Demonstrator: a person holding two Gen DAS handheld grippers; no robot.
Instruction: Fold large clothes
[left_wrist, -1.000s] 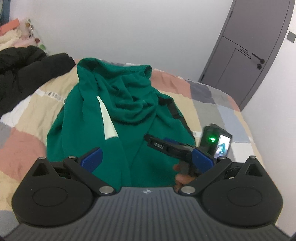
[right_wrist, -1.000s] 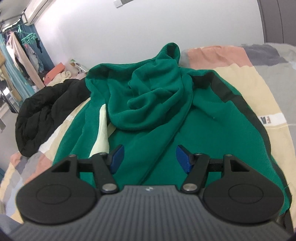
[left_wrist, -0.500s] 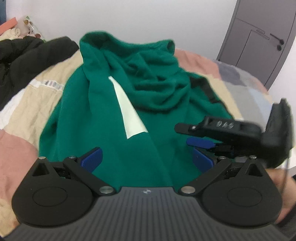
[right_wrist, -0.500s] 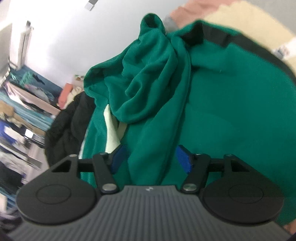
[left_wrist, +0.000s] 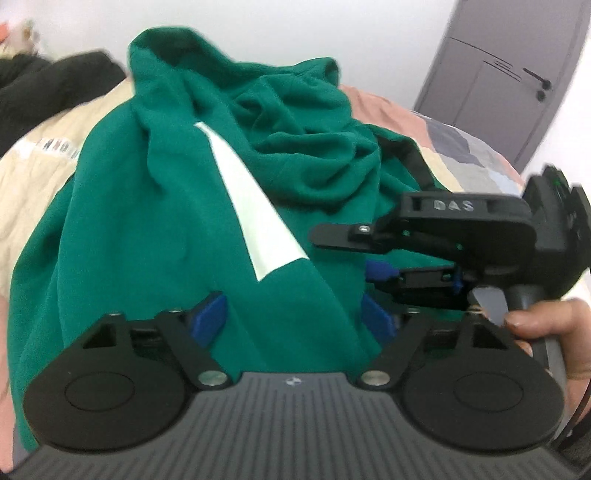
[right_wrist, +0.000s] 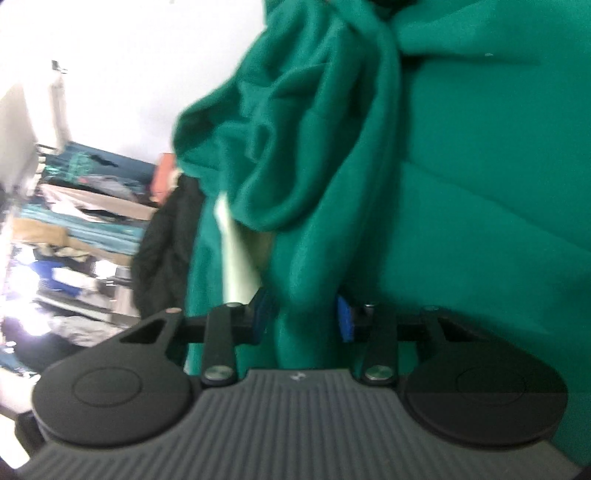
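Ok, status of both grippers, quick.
Left gripper: open, jaws wide over the green hoodie, holding nothing.
Right gripper: jaws straddle a hoodie fold; grip cannot be told.

Both grippers have closed in on the green hoodie (left_wrist: 155, 236), the right gripper (right_wrist: 303, 317) rolling sideways.

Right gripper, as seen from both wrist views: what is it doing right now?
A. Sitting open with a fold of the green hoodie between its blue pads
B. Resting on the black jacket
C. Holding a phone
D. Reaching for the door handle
A. In the right wrist view the right gripper has its blue pads apart with a fold of the green hoodie running between them, not visibly clamped.
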